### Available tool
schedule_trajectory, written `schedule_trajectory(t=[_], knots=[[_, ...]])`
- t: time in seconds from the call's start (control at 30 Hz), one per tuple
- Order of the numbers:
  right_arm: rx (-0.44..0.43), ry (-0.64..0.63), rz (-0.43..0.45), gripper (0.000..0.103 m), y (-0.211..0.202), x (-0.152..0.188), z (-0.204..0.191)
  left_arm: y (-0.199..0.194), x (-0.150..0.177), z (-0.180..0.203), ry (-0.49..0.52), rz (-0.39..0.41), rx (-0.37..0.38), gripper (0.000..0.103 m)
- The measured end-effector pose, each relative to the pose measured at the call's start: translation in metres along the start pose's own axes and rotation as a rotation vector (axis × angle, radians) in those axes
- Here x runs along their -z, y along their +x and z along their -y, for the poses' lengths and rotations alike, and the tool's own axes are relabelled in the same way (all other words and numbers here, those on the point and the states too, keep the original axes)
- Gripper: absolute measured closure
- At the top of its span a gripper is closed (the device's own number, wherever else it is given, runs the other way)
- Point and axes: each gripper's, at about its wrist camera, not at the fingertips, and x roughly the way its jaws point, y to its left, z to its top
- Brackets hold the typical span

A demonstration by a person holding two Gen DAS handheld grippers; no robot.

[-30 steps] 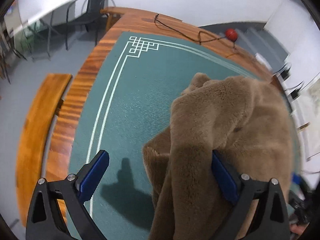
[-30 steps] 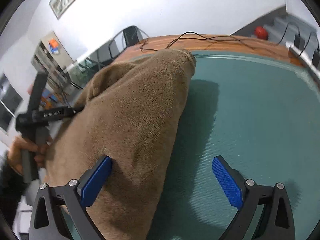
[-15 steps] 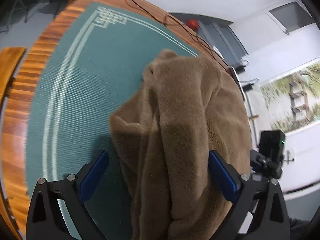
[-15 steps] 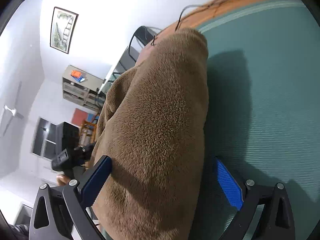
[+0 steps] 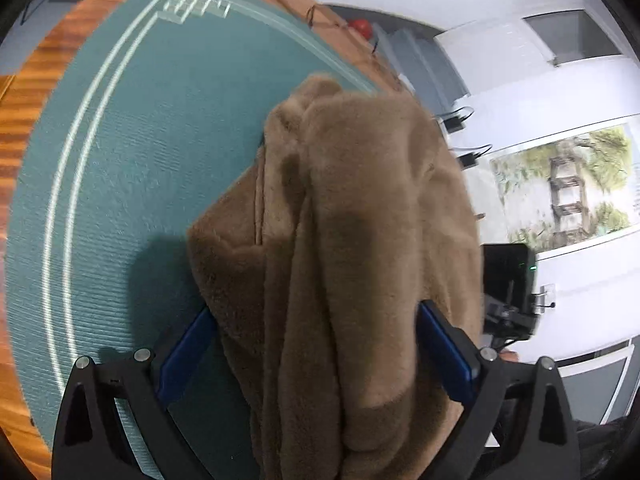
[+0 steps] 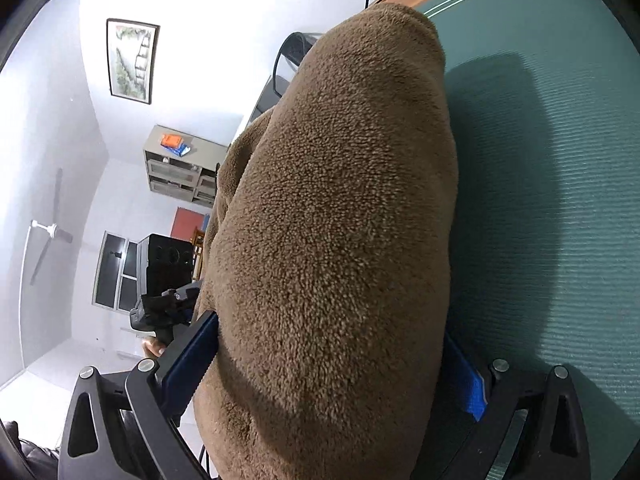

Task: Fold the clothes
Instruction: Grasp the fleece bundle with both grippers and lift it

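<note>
A thick brown fleece garment (image 5: 360, 240) fills the centre and lower half of the left wrist view, bunched in vertical folds between the two blue pads of the left gripper (image 5: 316, 344); the fingers stand wide apart with the cloth draped through the gap, so the gripper reads as spread, not clamped. Behind the garment, the green mat (image 5: 132, 152) with its pale double border line covers the left of the frame, lying on the wooden worktop (image 5: 24, 92) whose rim shows along the left edge. A small red ball (image 5: 361, 25) sits near the top centre, and a framed picture (image 5: 560, 184) hangs on the white wall at the right. At the right edge, a black device (image 5: 508, 280) shows beside the garment. In the right wrist view the same garment (image 6: 340, 220) rises as a tall mound through the middle of the frame, its far end resting on the mat (image 6: 560, 160) at the upper right. The right gripper (image 6: 332, 364) also has its fingers spread wide, the fleece lying between the pads. A shelf unit (image 6: 184, 164) stands at the centre left.
</note>
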Motion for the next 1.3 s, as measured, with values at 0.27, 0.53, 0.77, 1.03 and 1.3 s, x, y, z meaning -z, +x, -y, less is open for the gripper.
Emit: schedule_trajectory(t=[0.27, 0.53, 0.77, 1.03, 1.3], knots=[[0.087, -0.085, -0.024, 0.023, 0.020, -0.001, -0.020, 0.008, 0.001, 0.008, -0.030, 0.013, 0.035, 0.041], [0.143, -0.164, 0.044, 0.046, 0.003, 0.005, -0.054, 0.005, 0.013, 0.046, 0.000, 0.062, 0.015, 0.058], [0.173, -0.217, 0.148, 0.047, -0.060, 0.032, -0.084, 0.017, 0.037, 0.130, 0.092, 0.071, 0.036, 0.058], [0.243, -0.185, 0.279, 0.047, -0.182, 0.086, -0.070, 0.067, 0.075, 0.237, 0.186, 0.040, 0.100, 0.058], [0.357, -0.042, 0.403, 0.047, -0.310, 0.161, -0.011, 0.172, 0.118, 0.354, 0.266, -0.078, 0.172, 0.058]])
